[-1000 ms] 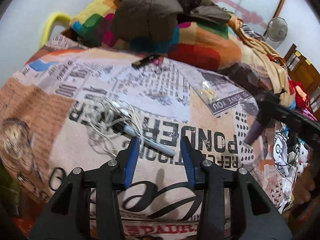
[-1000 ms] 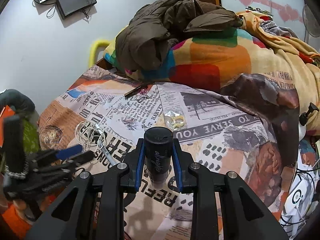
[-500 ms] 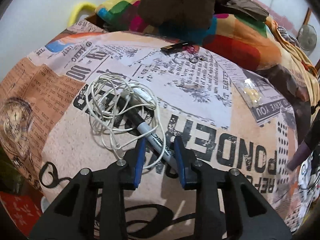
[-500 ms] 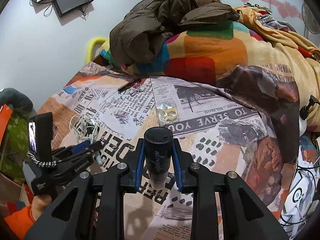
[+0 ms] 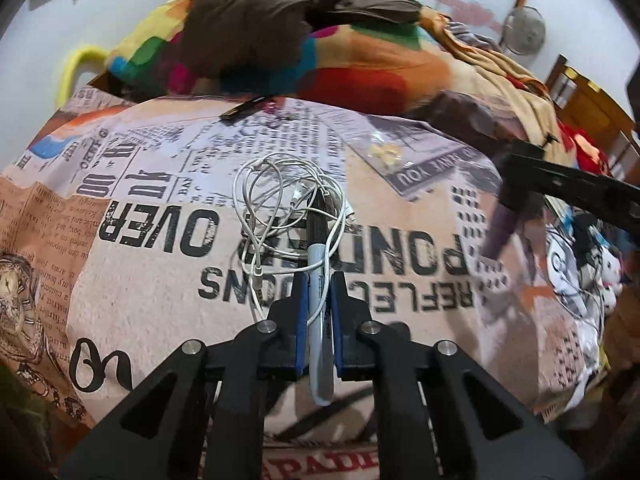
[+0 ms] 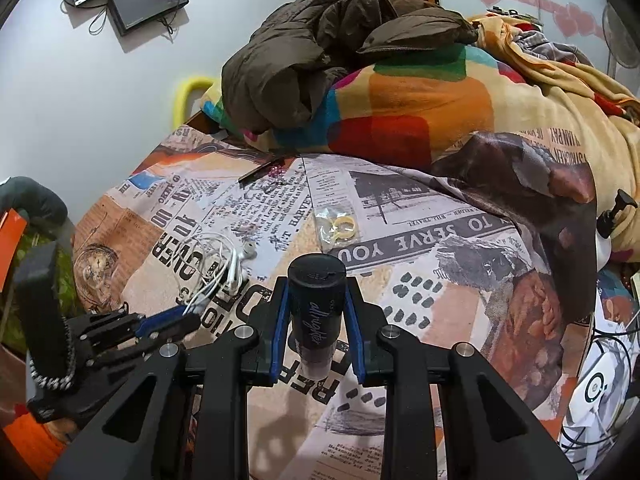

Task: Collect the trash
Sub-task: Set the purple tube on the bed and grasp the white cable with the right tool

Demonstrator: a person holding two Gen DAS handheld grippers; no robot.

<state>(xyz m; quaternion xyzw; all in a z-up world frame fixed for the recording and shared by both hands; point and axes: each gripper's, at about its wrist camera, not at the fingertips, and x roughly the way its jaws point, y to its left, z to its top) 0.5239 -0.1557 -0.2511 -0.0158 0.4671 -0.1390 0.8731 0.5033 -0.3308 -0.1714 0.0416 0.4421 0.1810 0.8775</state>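
Left wrist view: the left gripper (image 5: 318, 280) is seen from behind with its blue pads closed on the grey barrel of a marker (image 5: 318, 264); its jaws have just been closing, and the marker is now pinched between them, together with a strand of the white earphone cable (image 5: 280, 204) looped around it. The marker's black cap lies within the tangle on the newspaper-print bedsheet (image 5: 160, 280).

That grip is not shown in the right wrist view, where the left gripper (image 6: 176, 318) appears only side-on at the lower left, angled down at the cable (image 6: 224, 260). In that view the right gripper (image 6: 316, 312) is clamped on a dark cylindrical bottle (image 6: 316, 304), held upright with its cap toward the camera's far side.

A small clear plastic bag (image 6: 338, 228) lies flat on the sheet beyond the bottle, with yellow ring-shaped items inside. A brown jacket (image 6: 320, 40) is heaped on a multicoloured blanket (image 6: 400, 112) at the far end. Both grippers are pitched steeply downward over the bed.
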